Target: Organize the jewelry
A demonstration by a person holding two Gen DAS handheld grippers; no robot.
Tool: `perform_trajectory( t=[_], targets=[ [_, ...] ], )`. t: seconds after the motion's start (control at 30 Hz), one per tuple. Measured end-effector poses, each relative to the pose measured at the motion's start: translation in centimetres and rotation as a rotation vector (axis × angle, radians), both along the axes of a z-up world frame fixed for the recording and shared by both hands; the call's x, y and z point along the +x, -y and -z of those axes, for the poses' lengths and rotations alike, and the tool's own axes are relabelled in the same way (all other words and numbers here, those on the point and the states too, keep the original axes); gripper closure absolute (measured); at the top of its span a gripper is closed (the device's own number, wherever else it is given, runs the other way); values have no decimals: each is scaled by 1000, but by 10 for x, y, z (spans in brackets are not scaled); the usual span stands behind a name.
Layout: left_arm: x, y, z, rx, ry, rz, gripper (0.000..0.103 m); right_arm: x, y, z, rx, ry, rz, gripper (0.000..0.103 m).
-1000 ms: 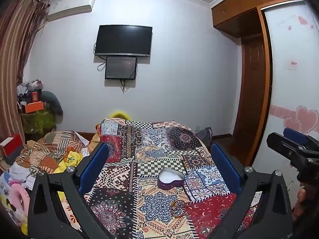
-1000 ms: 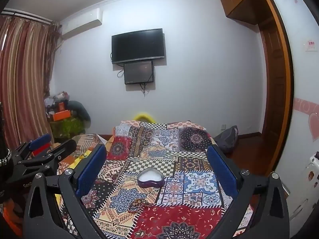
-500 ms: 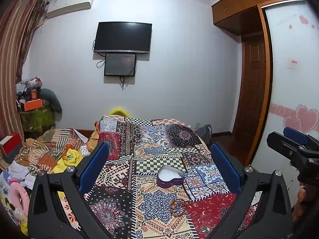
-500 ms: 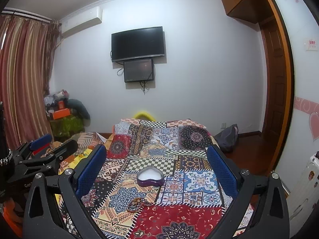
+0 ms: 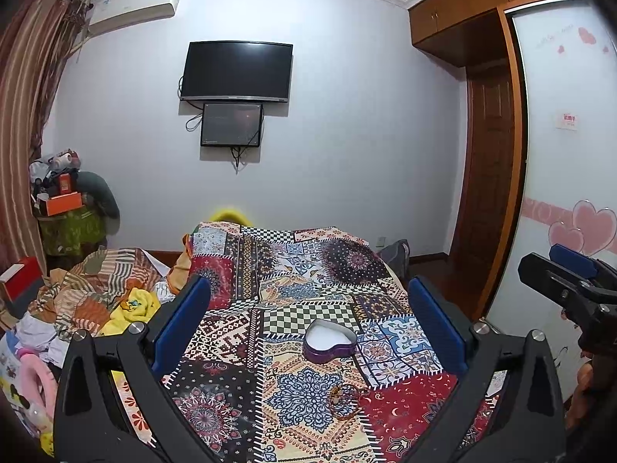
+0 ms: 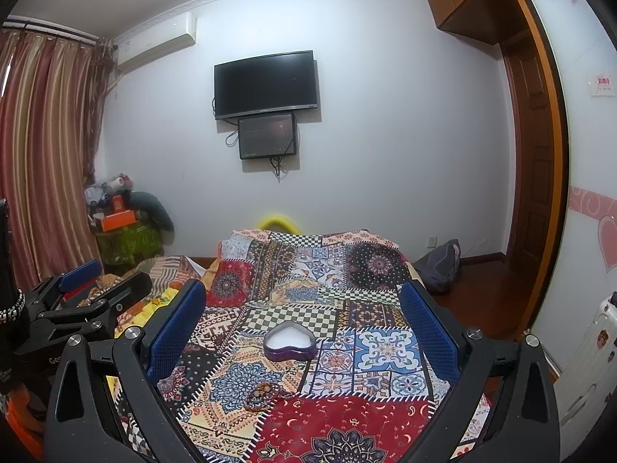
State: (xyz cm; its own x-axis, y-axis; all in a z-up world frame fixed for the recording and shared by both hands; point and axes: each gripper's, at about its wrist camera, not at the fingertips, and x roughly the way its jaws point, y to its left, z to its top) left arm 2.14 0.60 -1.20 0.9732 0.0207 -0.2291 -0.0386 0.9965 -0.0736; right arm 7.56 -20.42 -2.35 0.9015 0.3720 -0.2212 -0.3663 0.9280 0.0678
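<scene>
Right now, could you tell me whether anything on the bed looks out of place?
Yes: a beaded bracelet lies loose on the patchwork bedspread, nearer the cameras than the open heart-shaped box, which shows only a white lining. Both grippers are open and empty.

Across the last second both cameras tilt slightly downward and ease forward. In the left wrist view, the purple heart-shaped box (image 5: 329, 340) sits a little higher between the wide-apart jaws than it did, and the beaded bracelet (image 5: 343, 399) just below it shows more fully on the patchwork bedspread (image 5: 293, 270). The wall television (image 5: 236, 71) slides upward in both views. In the right wrist view, the bracelet (image 6: 262, 395), cut off at first, now lies in plain sight near the lower left jaw, below the box (image 6: 289, 344).
</scene>
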Motion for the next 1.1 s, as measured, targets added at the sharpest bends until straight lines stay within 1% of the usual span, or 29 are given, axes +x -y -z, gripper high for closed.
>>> perform_trajectory(
  t=[1.1],
  targets=[
    [6,0,7,-16,-20,3,0,4,1,3,-5,-30,4,3]
  ],
)
